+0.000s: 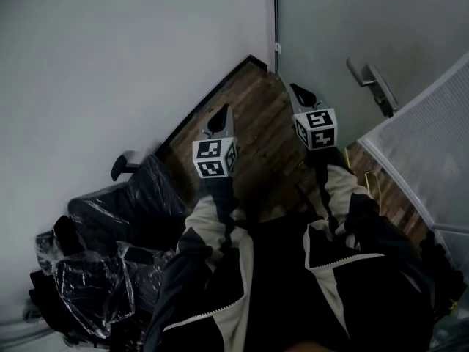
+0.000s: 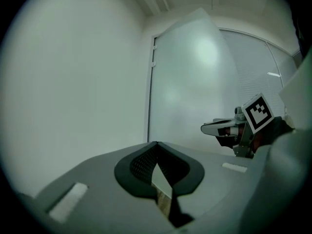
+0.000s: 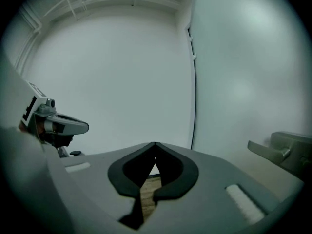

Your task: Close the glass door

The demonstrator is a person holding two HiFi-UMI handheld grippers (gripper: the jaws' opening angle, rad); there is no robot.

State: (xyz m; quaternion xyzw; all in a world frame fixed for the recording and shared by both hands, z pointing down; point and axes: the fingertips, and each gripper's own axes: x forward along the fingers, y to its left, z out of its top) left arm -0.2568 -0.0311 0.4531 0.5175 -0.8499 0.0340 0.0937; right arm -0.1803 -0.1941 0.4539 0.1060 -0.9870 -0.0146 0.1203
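Jacket sleeves (image 1: 212, 222): dark with pale panels, filling the lower head view.
Left claw (image 1: 225, 111): jaws pressed tip to tip, nothing in them, well apart from the door.
Right claw (image 1: 296, 89): closed the same way and empty, handle off to its right.
Glass door (image 1: 330, 20): frosted panel ahead, hinged along a dark strip (image 1: 275, 13); whether it sits fully home I cannot tell.
Lever handle (image 1: 372, 81): metal, far from the hinges, so the best place to hold.
Handling: probably heavy, stiff, smooth and breakable; move it steadily, no slamming.
Floor (image 1: 256, 123): dark wood planks.
Room: white wall (image 1: 110, 50) left, plastic-wrapped black chairs (image 1: 132, 204) below it, pale slatted partition (image 1: 432, 145) right.
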